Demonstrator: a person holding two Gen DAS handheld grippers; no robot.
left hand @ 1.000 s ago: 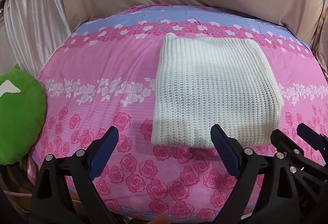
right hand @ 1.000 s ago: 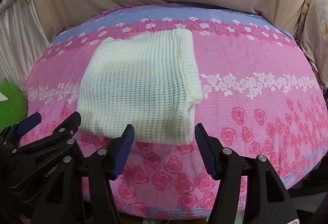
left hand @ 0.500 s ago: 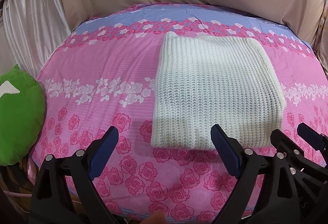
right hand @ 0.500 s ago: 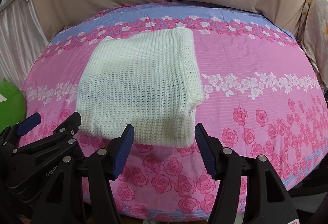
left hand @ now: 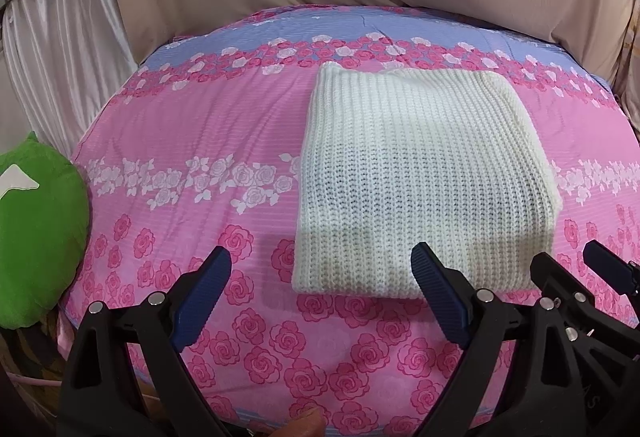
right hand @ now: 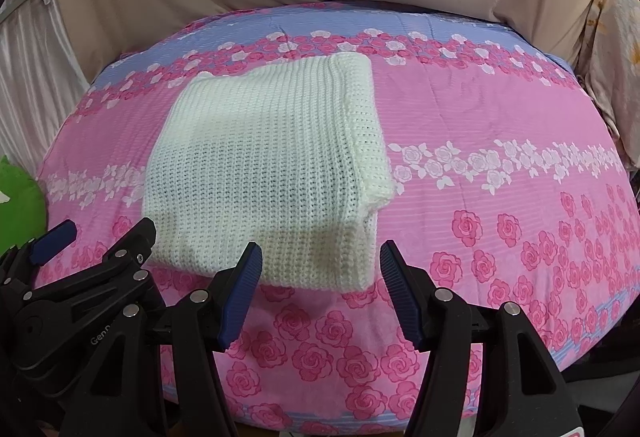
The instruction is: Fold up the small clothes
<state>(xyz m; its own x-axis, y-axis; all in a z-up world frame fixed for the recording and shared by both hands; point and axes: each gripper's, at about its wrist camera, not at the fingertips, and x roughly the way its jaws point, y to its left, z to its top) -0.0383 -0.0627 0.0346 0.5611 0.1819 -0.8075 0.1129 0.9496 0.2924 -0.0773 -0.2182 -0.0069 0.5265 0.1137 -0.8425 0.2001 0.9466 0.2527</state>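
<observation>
**A thick folded knit can spring open if you take only its top layer**

The cream white knitted garment (left hand: 420,193), already folded into a thick rectangle, lies flat on the pink rose-printed bed cover (left hand: 192,141), a little far of the near edge of the bed. Your left gripper (left hand: 322,283) hangs above the near left corner of it, with the jaws spread wide and holding nothing. Your right gripper (right hand: 320,275) hangs above the near right corner, its jaws also spread and empty. Neither one touches the knit.

If you plan one more fold, be careful of the stepped layers at the right side. I think that a shallow pinch would take only the upper layer, and the bundle would open. The loose open stitches can also catch on the ribbed blue pads (right hand: 240,293). The two grippers are close together, so they may hit each other. The green plush cushion (left hand: 36,233) at the left is well apart and should not disturb you.
</observation>
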